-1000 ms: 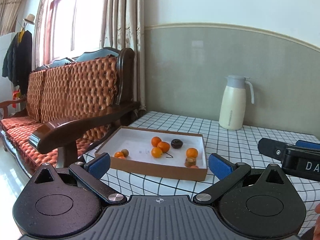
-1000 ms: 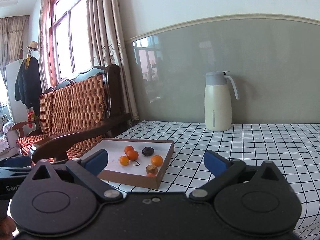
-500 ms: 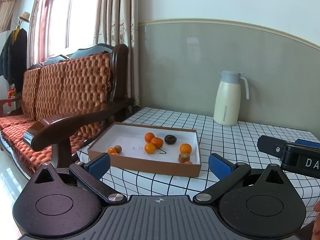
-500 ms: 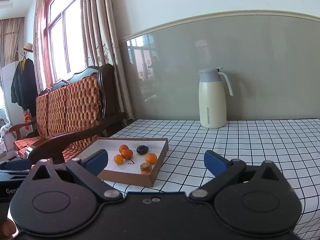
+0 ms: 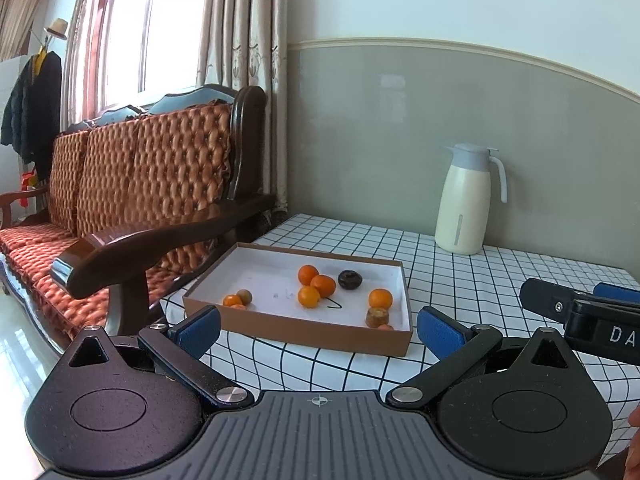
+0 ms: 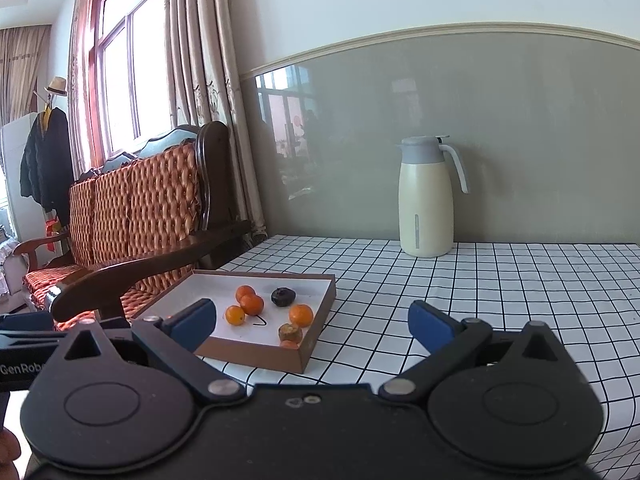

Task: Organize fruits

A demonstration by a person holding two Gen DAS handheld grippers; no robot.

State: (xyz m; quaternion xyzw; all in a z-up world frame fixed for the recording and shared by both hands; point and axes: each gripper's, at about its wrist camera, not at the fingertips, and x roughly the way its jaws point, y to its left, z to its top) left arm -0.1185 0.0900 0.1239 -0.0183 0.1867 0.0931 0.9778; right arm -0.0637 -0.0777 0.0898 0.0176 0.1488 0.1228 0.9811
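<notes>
A shallow brown cardboard box [image 5: 280, 322] [image 6: 320, 312] with a white floor lies on the checked tablecloth. Inside it are several small oranges [image 5: 323, 285] [image 6: 252, 304], one dark purple fruit [image 5: 350, 279] [image 6: 283, 296] and a brownish cut fruit [image 5: 377, 316] [image 6: 290, 332]. My left gripper [image 5: 318, 326] is open and empty, held in front of the box's near wall. My right gripper [image 6: 312, 320] is open and empty too, just right of the box's near corner. In the left wrist view the right gripper's side [image 5: 580, 316] shows at the right edge.
A cream thermos jug [image 5: 464, 200] [image 6: 426, 200] stands at the back of the table near the grey wall. A wooden sofa with orange cushions [image 5: 140, 184] [image 6: 132, 208] abuts the table's left side, its armrest [image 5: 160, 240] close to the box.
Both views have shifted slightly: the box now sits a little further right and higher in the left wrist view than half a second ago. Both grippers stay open; the fruits have not moved.
</notes>
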